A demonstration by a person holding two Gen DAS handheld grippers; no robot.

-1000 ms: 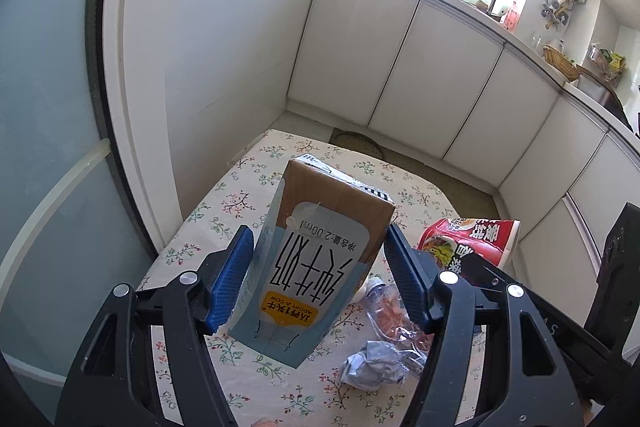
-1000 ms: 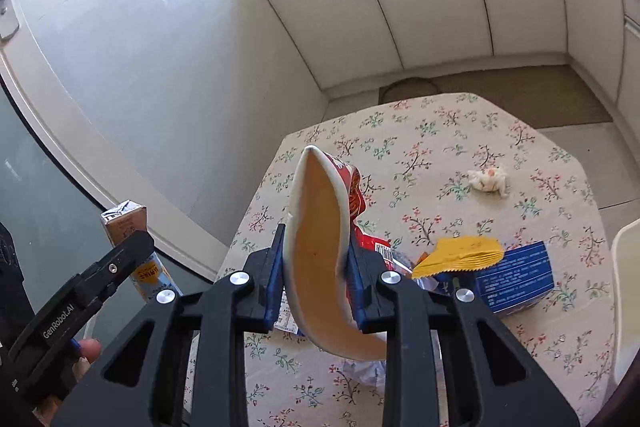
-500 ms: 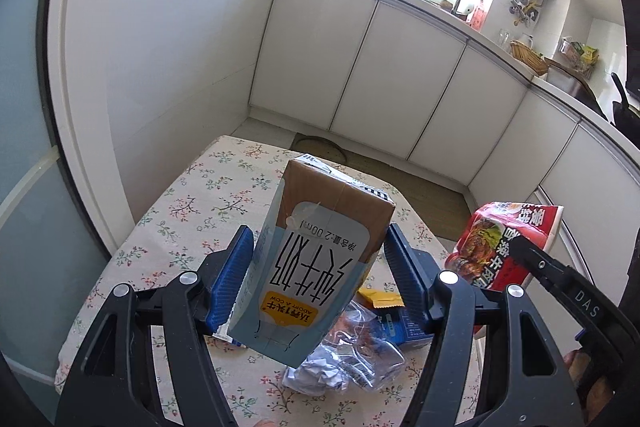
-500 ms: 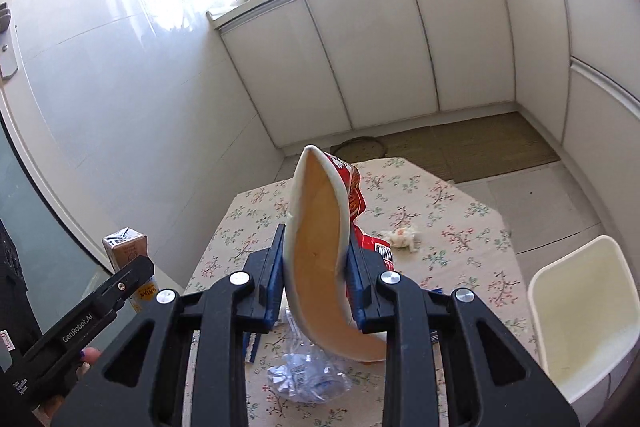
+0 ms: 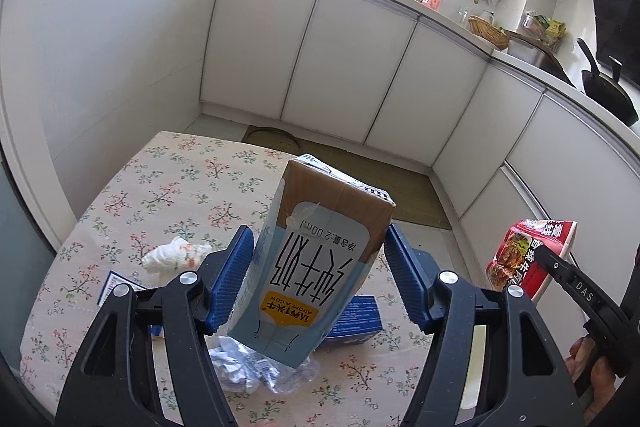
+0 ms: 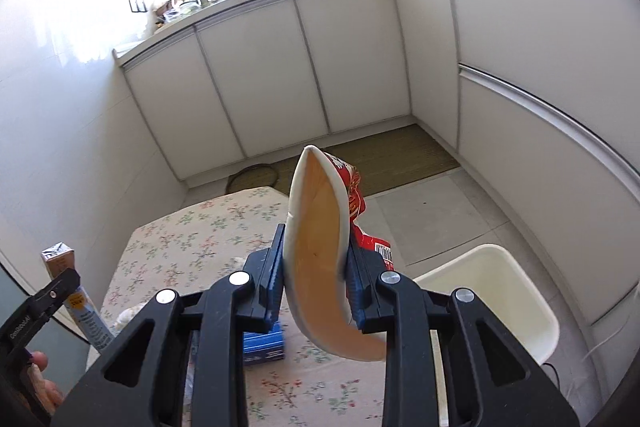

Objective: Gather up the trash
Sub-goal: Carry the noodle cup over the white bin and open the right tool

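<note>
My left gripper (image 5: 320, 275) is shut on a brown and pale blue milk carton (image 5: 320, 267) and holds it above the floral table (image 5: 168, 187). My right gripper (image 6: 316, 279) is shut on a squashed red instant noodle cup (image 6: 320, 251), its cream inside facing me; the cup also shows in the left wrist view (image 5: 524, 255). On the table lie a crumpled tissue (image 5: 172, 255), a blue box (image 5: 356, 319) and crumpled clear plastic (image 5: 256, 371). The carton also shows at the left of the right wrist view (image 6: 64, 267).
A cream plastic bin (image 6: 492, 291) stands on the floor right of the table. White cabinets (image 5: 340, 67) with a cluttered counter run along the back and right. A woven mat (image 6: 360, 163) lies on the floor beyond the table.
Both grippers have swung right and tilted up with their loads. The bin has come into the right wrist view and the tissue into the left. Neither grip changed.
</note>
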